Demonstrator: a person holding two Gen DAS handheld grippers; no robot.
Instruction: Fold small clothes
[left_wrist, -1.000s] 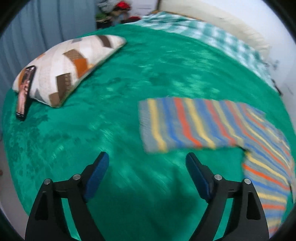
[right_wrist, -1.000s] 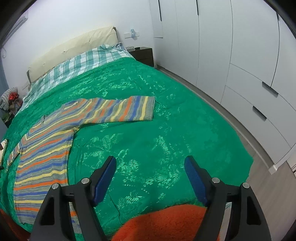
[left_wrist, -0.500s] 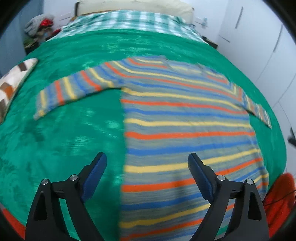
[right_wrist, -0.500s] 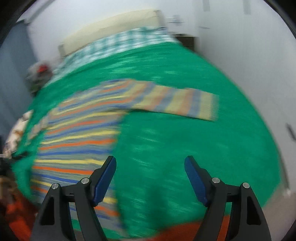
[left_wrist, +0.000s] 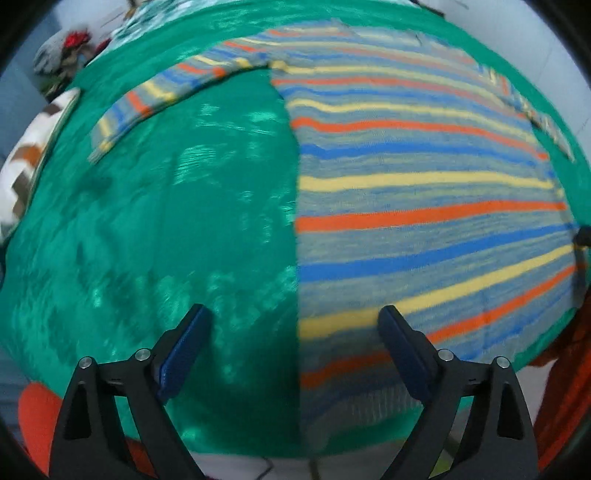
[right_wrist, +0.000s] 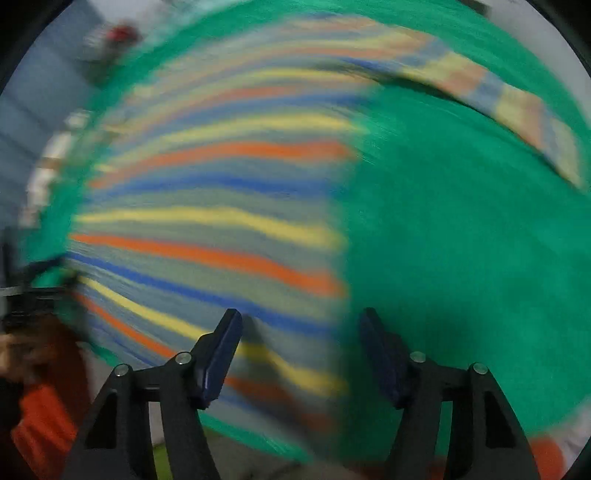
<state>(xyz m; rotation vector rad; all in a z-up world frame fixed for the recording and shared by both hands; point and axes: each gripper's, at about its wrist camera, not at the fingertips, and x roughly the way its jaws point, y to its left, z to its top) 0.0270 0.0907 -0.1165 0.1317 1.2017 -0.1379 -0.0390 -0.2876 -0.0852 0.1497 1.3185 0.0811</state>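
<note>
Right now the striped sweater lies flat on the green bedspread, sleeves out to the sides, nothing folded yet. Left gripper has its jaws spread wide and just been opening further; they straddle the sweater's left side edge near the hem, one finger over bare bedspread, the other over the stripes, nothing pinched. Right gripper is spread too but has just been closing somewhat; it straddles the opposite side edge, cloth below and between the jaws, no pinch visible. Likely handling: a soft, light, floppy knit that will sag and stretch, so take it at the bottom corners by the ribbed hem, both sides together. Left view is fairly sharp and shows the far sleeve, a patterned pillow at the frame edge, and the ribbing. Right view is heavily smeared; it shows the other sleeve and, blurred, a person's hand and orange sleeve.
</note>
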